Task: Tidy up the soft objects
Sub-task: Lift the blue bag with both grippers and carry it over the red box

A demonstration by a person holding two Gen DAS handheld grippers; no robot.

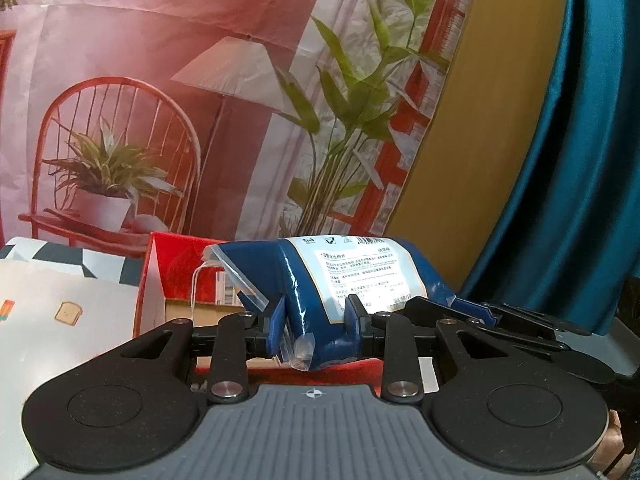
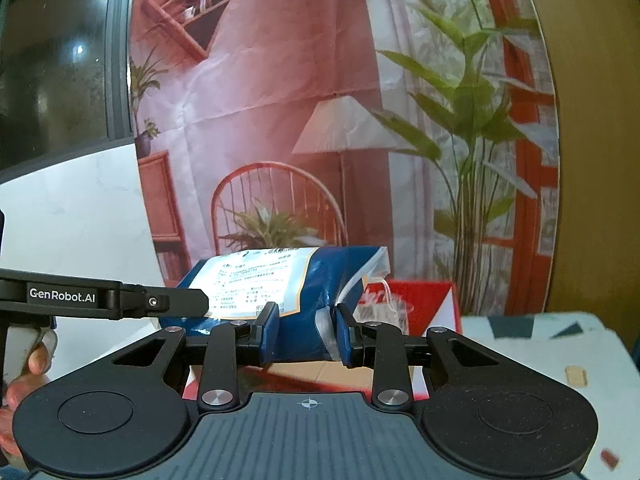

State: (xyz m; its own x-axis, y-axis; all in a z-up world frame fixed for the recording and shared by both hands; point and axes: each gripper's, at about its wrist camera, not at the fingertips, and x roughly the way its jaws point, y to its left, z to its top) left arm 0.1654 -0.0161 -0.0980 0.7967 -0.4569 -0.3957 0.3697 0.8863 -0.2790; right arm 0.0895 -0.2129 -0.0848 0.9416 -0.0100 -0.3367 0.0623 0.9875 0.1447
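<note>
Blue pouch (image 1: 320,300) pinched btwn both hand-held grippers.

A soft, puffy blue plastic packet with a white printed label (image 1: 340,280) (image 2: 280,292) is held raised and roughly horizontal above an open red cardboard box (image 1: 172,268) (image 2: 424,300). It is pinched from both sides, at opposite ends, and its glossy film is creased where it is squeezed. In the left wrist view its clear, crimped end is seen at 9 o'clock; in the right wrist view that end points to 3 o'clock.
</note>
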